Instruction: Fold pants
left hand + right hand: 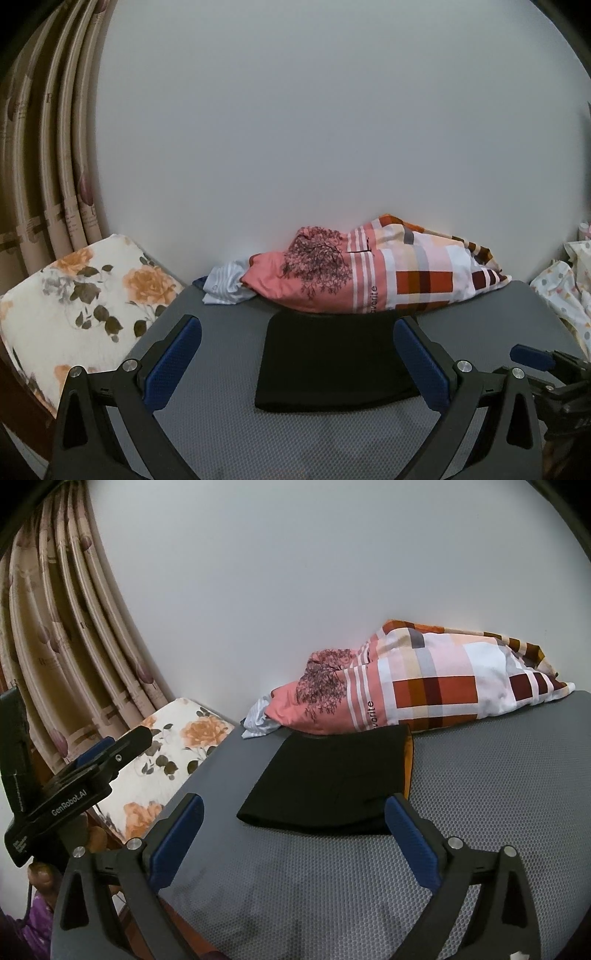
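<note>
The black pants [332,363] lie folded flat on the grey mat [229,424], just in front of a patterned pillow [373,273]. Both the left gripper [297,363] and right gripper [293,843] hover spread wide, holding nothing; an orange edge, perhaps lining, shows at the pants' right side.

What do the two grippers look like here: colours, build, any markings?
Both the left gripper and right gripper have black angular frames, silver screws and blue ribbed pads. The right wrist view shows "GenRobot.AI" in white on the left one's side.
</note>
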Motion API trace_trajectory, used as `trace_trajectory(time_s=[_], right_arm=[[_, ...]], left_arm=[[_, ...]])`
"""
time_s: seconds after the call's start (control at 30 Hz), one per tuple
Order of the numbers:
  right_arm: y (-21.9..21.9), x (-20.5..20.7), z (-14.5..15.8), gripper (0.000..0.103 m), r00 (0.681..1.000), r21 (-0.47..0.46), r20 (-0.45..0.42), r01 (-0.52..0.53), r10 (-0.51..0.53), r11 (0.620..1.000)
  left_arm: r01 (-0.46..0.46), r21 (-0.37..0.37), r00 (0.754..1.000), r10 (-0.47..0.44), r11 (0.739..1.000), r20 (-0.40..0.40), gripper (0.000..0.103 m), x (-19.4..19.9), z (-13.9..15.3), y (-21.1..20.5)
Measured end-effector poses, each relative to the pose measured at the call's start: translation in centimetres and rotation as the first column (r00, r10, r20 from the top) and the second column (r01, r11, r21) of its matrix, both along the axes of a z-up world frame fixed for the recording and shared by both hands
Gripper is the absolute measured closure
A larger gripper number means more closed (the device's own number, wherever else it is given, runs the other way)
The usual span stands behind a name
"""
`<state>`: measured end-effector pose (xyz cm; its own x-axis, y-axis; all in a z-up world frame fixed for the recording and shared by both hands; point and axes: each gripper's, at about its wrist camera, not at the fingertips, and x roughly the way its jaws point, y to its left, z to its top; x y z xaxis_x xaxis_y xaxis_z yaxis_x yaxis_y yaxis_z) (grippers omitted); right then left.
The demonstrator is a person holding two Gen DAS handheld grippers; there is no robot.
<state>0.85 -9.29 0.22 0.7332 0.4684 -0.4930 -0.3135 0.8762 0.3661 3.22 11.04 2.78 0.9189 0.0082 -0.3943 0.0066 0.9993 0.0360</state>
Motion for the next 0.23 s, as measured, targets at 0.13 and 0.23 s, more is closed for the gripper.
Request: trace_trajectory(time_s=[0.13,0.23], right_arm=[[0.11,0.02,-0.52,0.005,1.0,-0.003,-0.006,-0.004,0.004,1.0],[0.31,0.22,-0.67,0.005,1.0,-0.006,-0.011,-0.009,0.009,1.0]], left_arm=[[-0.021,0.034,0.999,0.019,0.999,0.041,0.0,0.07,-0.29,-0.09],[-0.017,0.038,0.999,0.015,0.999,0.039,0.0,0.2,-0.52,0.09]])
